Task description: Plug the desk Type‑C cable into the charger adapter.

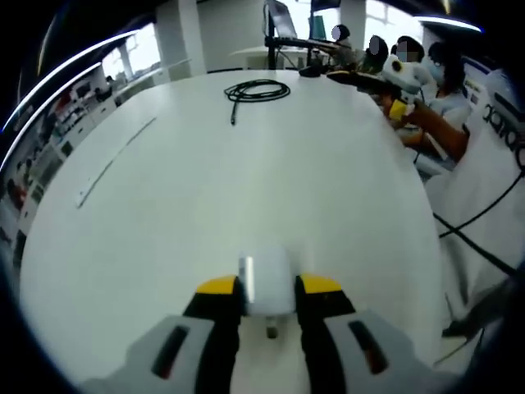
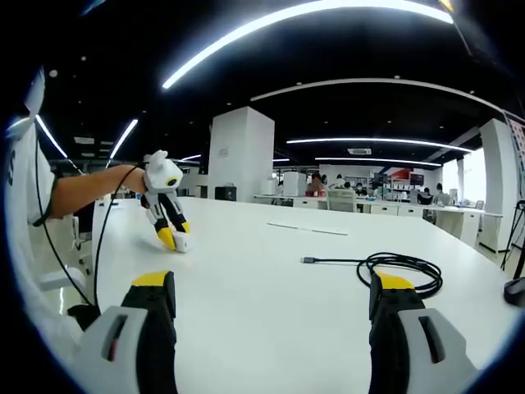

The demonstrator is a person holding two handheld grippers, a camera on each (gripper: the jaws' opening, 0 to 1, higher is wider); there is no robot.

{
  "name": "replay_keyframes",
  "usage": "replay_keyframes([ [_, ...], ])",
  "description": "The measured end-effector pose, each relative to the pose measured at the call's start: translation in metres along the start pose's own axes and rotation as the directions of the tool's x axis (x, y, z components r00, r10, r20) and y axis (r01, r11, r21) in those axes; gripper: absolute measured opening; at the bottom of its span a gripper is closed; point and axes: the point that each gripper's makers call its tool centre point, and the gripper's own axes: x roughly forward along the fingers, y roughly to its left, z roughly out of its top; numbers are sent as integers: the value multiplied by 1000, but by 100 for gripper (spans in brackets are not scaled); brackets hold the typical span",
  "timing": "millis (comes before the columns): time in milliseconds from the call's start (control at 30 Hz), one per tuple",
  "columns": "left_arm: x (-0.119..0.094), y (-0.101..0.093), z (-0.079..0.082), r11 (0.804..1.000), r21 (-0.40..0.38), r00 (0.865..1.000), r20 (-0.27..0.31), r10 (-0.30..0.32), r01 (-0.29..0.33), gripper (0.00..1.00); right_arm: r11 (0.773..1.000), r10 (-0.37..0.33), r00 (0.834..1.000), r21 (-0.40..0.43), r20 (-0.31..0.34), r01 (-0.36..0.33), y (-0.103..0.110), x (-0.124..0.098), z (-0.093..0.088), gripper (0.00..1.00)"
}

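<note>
Person's white garment: dark lettering runs along it at the right of the left gripper view, cut off by the rim and too distorted to read.
Distant wall sign: a coloured panel in the right gripper view, too small to read.
Other surfaces: no readable text.

Beyond my white table: seated people, a monitor, a white pillar, ceiling lights.

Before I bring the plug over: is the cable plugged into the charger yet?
Not plugged. The cable lies coiled on the table, apart from the charger adapter held in the left gripper.
</note>
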Motion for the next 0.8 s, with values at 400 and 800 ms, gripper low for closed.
replay_keyframes([
  [400,0,-3,0,1000,6,1000,1,-12,12,26,1000,4,1000,-3,0,-4,0,1,1,100],
  [800,3,-15,3,999,17,1000,-1,-29,29,26,1000,6,1000,-4,-2,-6,0,2,1,100],
])
